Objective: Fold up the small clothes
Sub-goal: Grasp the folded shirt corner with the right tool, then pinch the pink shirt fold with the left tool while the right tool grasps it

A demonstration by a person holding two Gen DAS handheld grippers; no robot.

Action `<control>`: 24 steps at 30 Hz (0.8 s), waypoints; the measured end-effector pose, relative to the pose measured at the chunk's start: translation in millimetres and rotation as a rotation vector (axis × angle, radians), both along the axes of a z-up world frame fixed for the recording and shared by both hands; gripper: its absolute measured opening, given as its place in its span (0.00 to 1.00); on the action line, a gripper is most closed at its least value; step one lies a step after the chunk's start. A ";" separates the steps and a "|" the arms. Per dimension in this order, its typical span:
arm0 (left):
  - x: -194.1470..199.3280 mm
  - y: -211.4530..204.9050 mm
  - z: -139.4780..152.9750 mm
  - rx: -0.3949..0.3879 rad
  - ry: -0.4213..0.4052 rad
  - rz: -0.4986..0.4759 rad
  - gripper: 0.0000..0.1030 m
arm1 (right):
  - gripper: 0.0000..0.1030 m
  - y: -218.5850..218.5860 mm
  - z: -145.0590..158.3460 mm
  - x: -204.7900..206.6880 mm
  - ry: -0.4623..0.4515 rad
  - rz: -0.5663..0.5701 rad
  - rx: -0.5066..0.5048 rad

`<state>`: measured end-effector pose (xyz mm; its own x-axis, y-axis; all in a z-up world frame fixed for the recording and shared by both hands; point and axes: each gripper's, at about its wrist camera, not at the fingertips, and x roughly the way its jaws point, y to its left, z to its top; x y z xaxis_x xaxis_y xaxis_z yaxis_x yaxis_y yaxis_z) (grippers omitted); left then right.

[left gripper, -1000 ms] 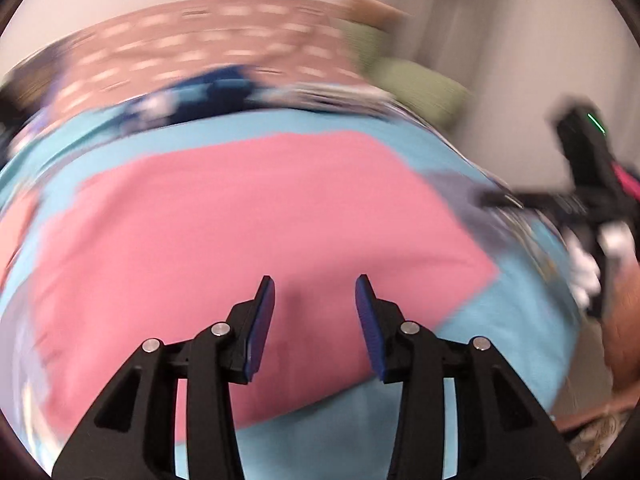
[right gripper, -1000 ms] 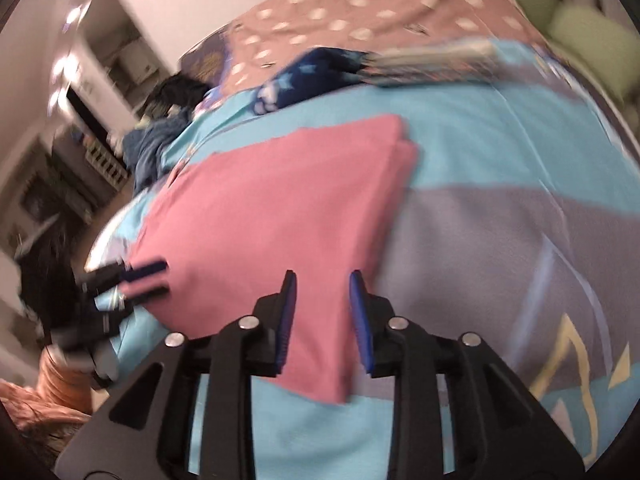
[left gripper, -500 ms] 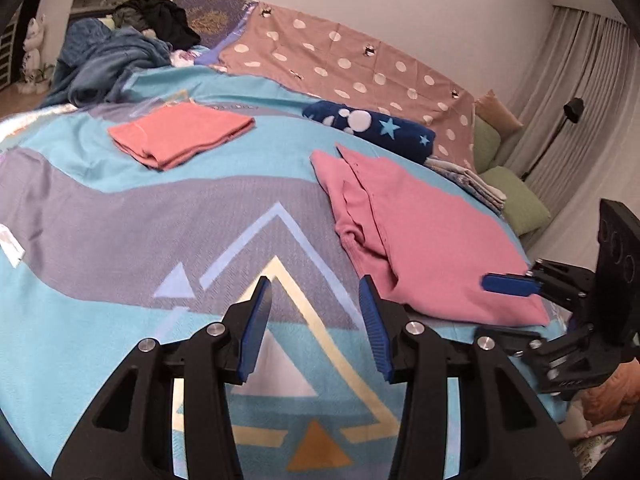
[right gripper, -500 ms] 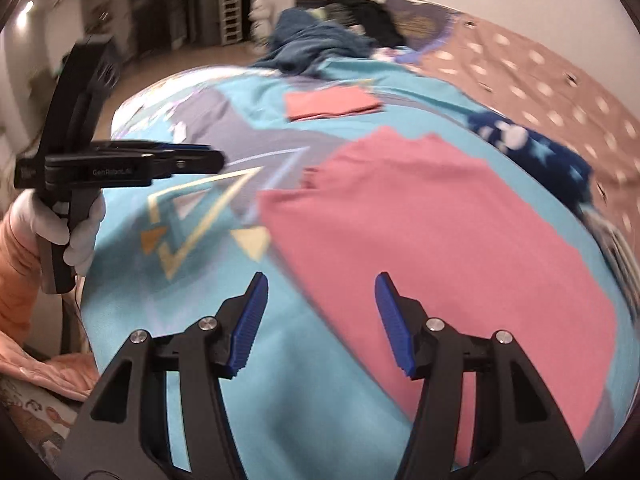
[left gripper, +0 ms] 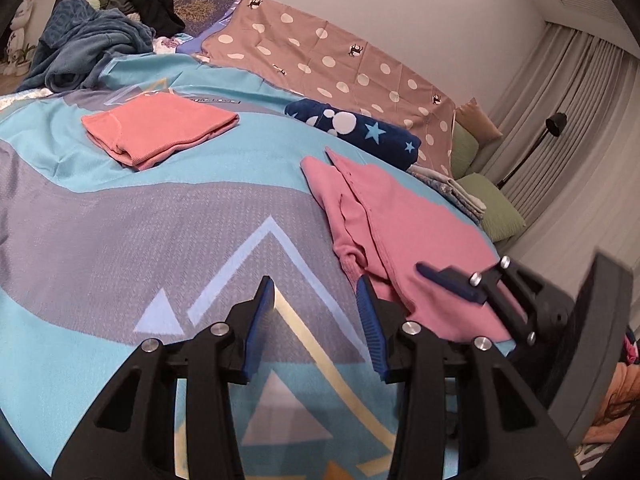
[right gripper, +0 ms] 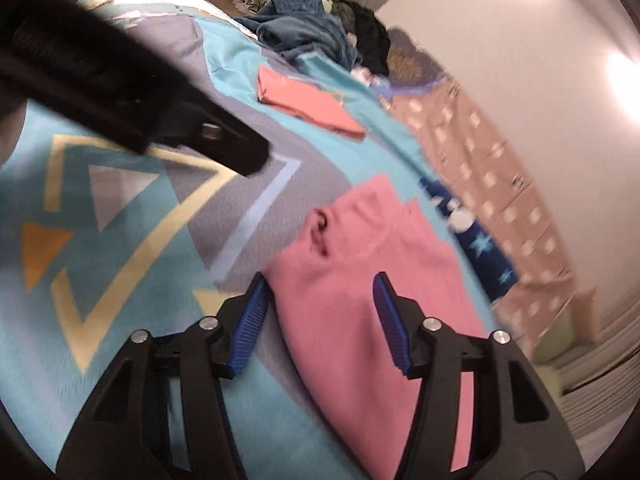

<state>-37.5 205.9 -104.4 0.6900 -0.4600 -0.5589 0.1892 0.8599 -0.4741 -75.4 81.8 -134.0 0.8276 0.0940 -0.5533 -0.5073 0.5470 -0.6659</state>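
A pink garment (left gripper: 404, 220) lies partly folded on the patterned bedspread (left gripper: 120, 216), its sleeve side bunched at the left. My left gripper (left gripper: 316, 316) is open and empty over the bedspread, just left of the garment's near corner. My right gripper (right gripper: 320, 312) is open and empty above the garment's (right gripper: 360, 280) near part; it also shows in the left wrist view (left gripper: 452, 280) over the garment's near edge. A folded salmon garment (left gripper: 160, 128) lies farther back on the left, and shows in the right wrist view (right gripper: 308, 100).
A navy star-print roll (left gripper: 356, 132) and a brown dotted sheet (left gripper: 332, 60) lie behind the pink garment. A heap of blue and black clothes (left gripper: 100, 40) sits at the back left. Green cushions (left gripper: 496, 208) and a floor lamp (left gripper: 552, 128) stand at the right.
Both grippers pulled back off the pink garment and swung to a wider view of the bed. The right gripper opened wider and moved over the garment's near edge, close to the left gripper.
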 end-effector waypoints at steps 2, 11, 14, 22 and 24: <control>10.8 5.9 -0.8 -0.041 0.007 -0.013 0.44 | 0.05 9.9 -8.3 -2.3 -0.014 0.032 -0.031; 105.9 -11.6 -21.1 -0.337 0.144 -0.310 0.62 | 0.04 -19.8 36.6 4.5 0.022 0.008 0.255; 143.3 -33.0 -31.4 -0.357 0.202 -0.354 0.62 | 0.04 -18.6 35.7 8.0 0.029 0.004 0.246; 189.7 -73.6 -23.0 -0.213 0.214 -0.349 0.08 | 0.04 -21.6 38.9 10.3 0.056 -0.041 0.295; 185.7 -61.8 -29.8 -0.221 0.216 -0.320 0.08 | 0.05 -28.2 41.5 7.0 0.063 -0.041 0.313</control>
<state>148.2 144.2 -134.2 0.3720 -0.7562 -0.5383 0.3058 0.6474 -0.6981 -68.4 53.6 -92.5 0.7995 0.2347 -0.5529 -0.5151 0.7412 -0.4304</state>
